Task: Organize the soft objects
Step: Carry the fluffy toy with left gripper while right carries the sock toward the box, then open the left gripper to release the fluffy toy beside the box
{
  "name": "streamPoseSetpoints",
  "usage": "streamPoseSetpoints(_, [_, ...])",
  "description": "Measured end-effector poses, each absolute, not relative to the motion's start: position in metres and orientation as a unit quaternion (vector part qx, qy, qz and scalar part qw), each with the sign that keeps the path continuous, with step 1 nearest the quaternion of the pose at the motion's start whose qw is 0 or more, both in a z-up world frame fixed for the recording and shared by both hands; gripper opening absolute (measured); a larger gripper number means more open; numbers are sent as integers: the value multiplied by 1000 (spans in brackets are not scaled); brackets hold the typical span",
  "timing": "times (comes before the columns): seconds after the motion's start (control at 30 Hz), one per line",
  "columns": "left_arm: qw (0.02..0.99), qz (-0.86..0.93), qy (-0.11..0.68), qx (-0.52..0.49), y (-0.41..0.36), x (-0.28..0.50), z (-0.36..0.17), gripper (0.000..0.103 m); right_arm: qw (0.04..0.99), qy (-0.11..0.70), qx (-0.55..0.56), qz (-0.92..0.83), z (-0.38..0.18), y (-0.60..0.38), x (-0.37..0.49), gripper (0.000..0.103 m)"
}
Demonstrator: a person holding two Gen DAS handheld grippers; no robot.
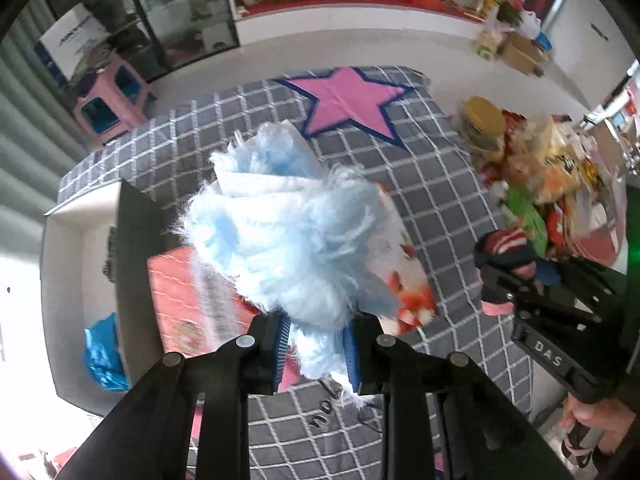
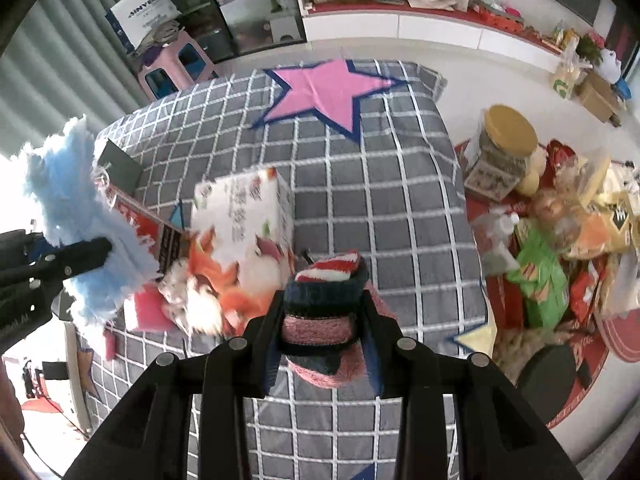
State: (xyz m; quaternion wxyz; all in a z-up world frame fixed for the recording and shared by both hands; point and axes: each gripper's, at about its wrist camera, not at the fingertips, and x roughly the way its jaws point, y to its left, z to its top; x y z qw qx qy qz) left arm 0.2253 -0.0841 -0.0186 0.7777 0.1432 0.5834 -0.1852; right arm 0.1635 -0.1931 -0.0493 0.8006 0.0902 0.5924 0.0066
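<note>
My left gripper (image 1: 316, 352) is shut on a fluffy light-blue cloth (image 1: 288, 232) and holds it above the grey checked bedspread (image 1: 420, 184); the cloth also shows in the right wrist view (image 2: 80, 232) at the far left. My right gripper (image 2: 324, 328) is shut on a bundle of striped socks (image 2: 324, 304), red-white, navy and pink, held above the bedspread (image 2: 380, 200). In the left wrist view the right gripper (image 1: 504, 272) is at the right with the socks (image 1: 506, 242).
A white printed carton (image 2: 240, 240) and a red box (image 1: 180, 292) lie on the bedspread, which carries a pink star (image 2: 324, 92). A white open box (image 1: 72, 280) stands at the left. Snacks and a yellow-lidded jar (image 2: 508, 140) crowd a red table on the right.
</note>
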Motion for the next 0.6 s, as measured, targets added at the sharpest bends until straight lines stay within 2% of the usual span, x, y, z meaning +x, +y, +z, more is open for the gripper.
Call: streamPoseSetpoints(0.6, [813, -118, 566, 71, 0, 255, 18, 26, 823, 565, 41, 36, -4, -139, 206, 36])
